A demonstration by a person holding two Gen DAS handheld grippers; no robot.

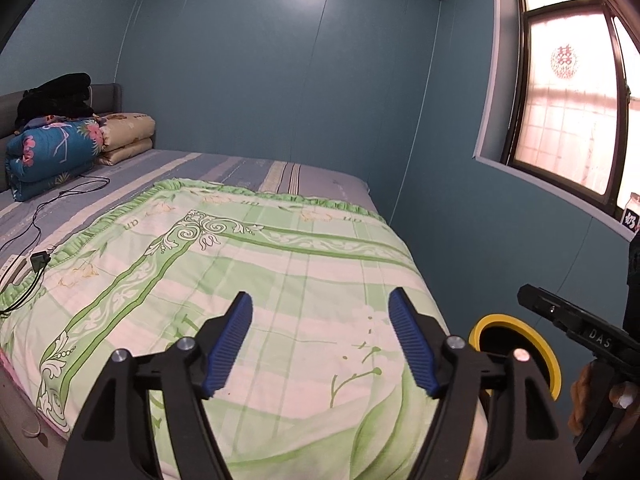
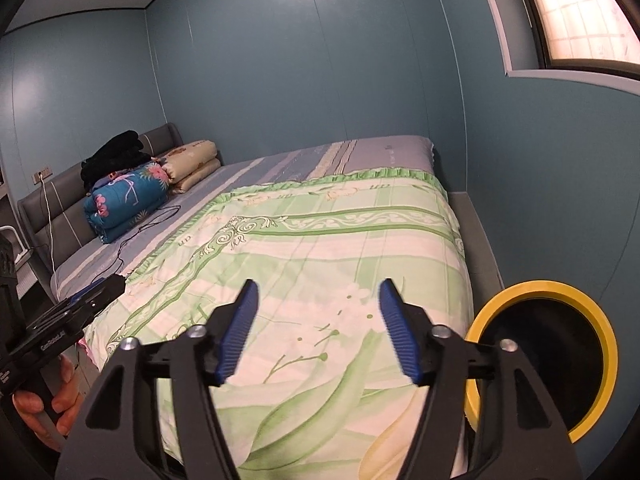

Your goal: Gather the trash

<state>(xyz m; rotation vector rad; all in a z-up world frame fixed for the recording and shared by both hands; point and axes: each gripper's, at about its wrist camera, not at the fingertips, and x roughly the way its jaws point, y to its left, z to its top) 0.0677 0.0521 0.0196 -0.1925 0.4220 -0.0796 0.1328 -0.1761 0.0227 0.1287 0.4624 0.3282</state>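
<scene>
A round bin with a yellow rim (image 2: 600,344) and a black liner stands at the foot corner of the bed, by the blue wall; it also shows in the left wrist view (image 1: 536,332). My left gripper (image 1: 320,308) is open and empty above the green floral bedspread (image 1: 248,264). My right gripper (image 2: 318,296) is open and empty above the same bedspread (image 2: 320,236), with the bin just to its right. The right gripper's body shows at the left view's right edge (image 1: 576,324), the left one at the right view's left edge (image 2: 76,308). No loose trash shows on the bed.
Folded quilts (image 1: 56,148) and black clothing (image 1: 56,96) lie at the grey headboard (image 2: 52,204). A black cable and charger (image 1: 40,260) lie on the striped sheet. A window (image 1: 568,112) with a bottle (image 1: 632,212) on its sill is on the right wall.
</scene>
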